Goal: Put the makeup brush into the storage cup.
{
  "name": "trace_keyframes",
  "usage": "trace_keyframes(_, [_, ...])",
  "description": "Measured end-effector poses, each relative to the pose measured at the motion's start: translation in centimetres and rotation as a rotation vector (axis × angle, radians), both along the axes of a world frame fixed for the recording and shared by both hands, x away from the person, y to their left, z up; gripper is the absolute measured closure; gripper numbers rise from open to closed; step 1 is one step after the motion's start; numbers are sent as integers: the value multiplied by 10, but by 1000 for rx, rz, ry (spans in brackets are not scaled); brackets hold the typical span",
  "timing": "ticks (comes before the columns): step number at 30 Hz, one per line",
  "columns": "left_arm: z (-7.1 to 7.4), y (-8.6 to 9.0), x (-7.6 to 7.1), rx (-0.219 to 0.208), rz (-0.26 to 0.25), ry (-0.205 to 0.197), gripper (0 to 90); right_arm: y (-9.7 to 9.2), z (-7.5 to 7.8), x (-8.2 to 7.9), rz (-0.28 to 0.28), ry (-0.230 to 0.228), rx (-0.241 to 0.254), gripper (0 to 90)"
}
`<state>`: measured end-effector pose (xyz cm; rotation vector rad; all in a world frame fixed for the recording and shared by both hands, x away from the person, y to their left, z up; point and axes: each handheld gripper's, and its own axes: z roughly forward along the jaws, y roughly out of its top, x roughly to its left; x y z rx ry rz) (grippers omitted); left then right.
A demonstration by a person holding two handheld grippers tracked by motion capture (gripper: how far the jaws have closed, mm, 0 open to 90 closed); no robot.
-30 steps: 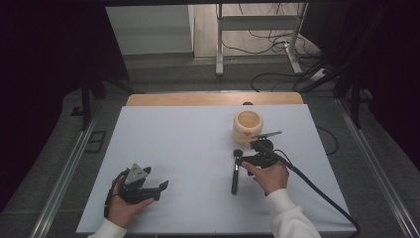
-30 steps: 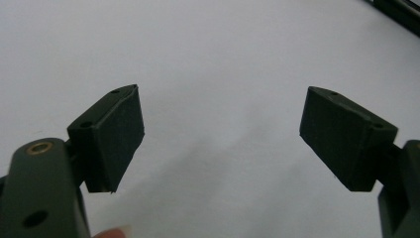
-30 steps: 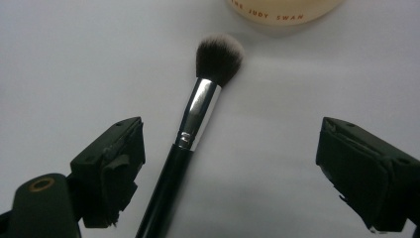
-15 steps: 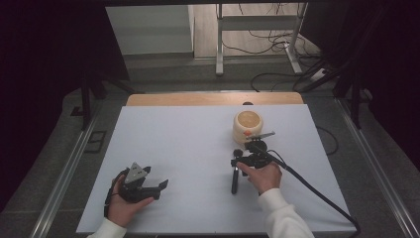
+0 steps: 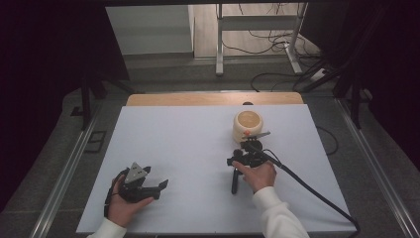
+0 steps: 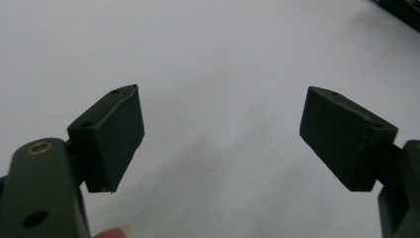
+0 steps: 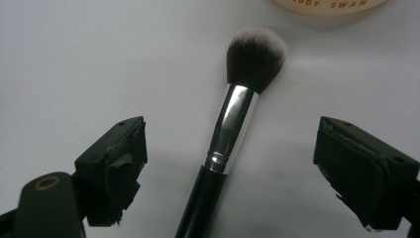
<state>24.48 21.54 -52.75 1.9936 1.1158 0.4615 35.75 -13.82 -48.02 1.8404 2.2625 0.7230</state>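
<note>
- A makeup brush [image 7: 233,124] is lying flat on the white counter [image 5: 188,144], its black handle [image 5: 234,184] pointing toward the person and its dark, pale-tipped bristle head [image 7: 256,55] pointing toward a cream-coloured round jar [image 5: 247,125].
- In the right gripper view, the brush's silver ferrule [image 7: 233,130] is sitting between the two black jaws without touching either one.
- The right tool [image 7: 233,168] is standing wide open, its jaws spread on either side of the brush; in the high view the right hand [image 5: 257,173] is holding it just in front of the jar.
- The jar is resting on the counter just beyond the bristle head; part of some orange lettering is showing on its lower edge in the right gripper view.
- The left tool [image 6: 223,141] is also standing open, jaws well apart, with only bare counter between them.
- The left hand [image 5: 124,203] is holding that tool low near the counter's front left, well apart from the brush and jar, with the grey three-cornered plate [image 5: 137,172] showing on top.
- A black cable [image 5: 307,186] is trailing from the right tool across the counter toward its front right corner.
</note>
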Motion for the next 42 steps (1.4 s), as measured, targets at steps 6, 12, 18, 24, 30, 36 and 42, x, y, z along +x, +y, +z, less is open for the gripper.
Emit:
trace_keyframes(6, [-1,0,0,2,0,3,177,5,-2,2,5,1,-34,153])
trace_keyframes(12, [0,0,0,3,-1,4,178,13,-7,6,-4,10,-81,161])
trace_keyframes(18, [-1,1,1,3,-2,12,177,14,-15,9,-12,21,-114,189])
trace_keyframes(24, [-2,0,2,4,-7,16,177,17,-21,9,-22,26,-133,224])
trace_keyframes(30, [-2,0,2,4,-11,20,177,22,-23,9,-18,21,-164,265])
trace_keyframes(36, [-2,1,2,5,-12,20,177,28,-25,9,3,20,-239,337])
trace_keyframes(42, [-2,1,2,6,-11,21,177,30,-25,9,1,30,-255,365])
